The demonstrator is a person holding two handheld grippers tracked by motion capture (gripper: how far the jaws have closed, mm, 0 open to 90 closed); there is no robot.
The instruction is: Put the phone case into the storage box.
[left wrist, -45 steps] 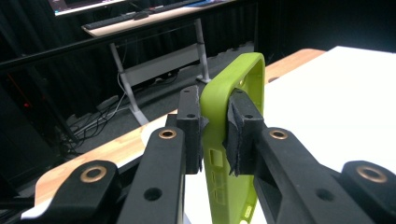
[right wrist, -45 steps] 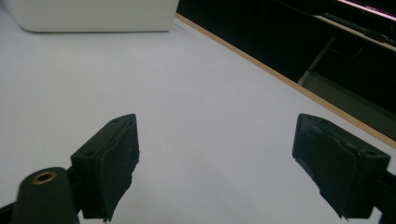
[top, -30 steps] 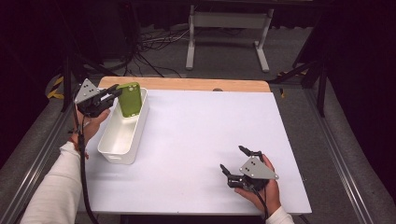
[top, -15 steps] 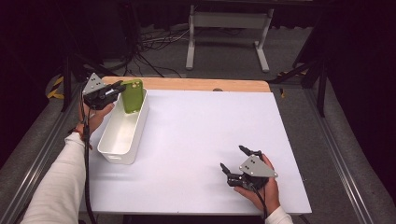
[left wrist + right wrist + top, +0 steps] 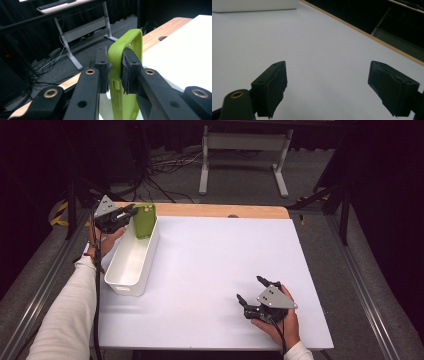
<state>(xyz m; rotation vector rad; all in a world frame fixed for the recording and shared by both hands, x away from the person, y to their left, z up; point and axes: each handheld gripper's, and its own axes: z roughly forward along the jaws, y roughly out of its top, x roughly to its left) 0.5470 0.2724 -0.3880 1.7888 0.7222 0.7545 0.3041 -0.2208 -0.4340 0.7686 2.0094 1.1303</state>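
Here the left tongs [image 5: 131,213] are clamped on the rim of a green phone case [image 5: 144,220], and the left gripper view shows both pads [image 5: 130,68] pressing a side wall of the case [image 5: 126,82] between them. The case stands upright on edge, held over the far end of a white bin [image 5: 131,262] that sits along the left side of the tabletop [image 5: 215,270]; whether its lower edge touches the bin's floor cannot be told from the high view. The person's left hand [image 5: 102,242] holds those tongs just outside the bin's far left corner, the sleeve running down toward the near edge. The right tongs [image 5: 251,289] rest well apart from the bin, near the front right of the tabletop, with the right hand [image 5: 280,320] behind them. In the right gripper view their jaws stand wide, nothing between the pads [image 5: 273,87], above bare white tabletop [image 5: 317,50].
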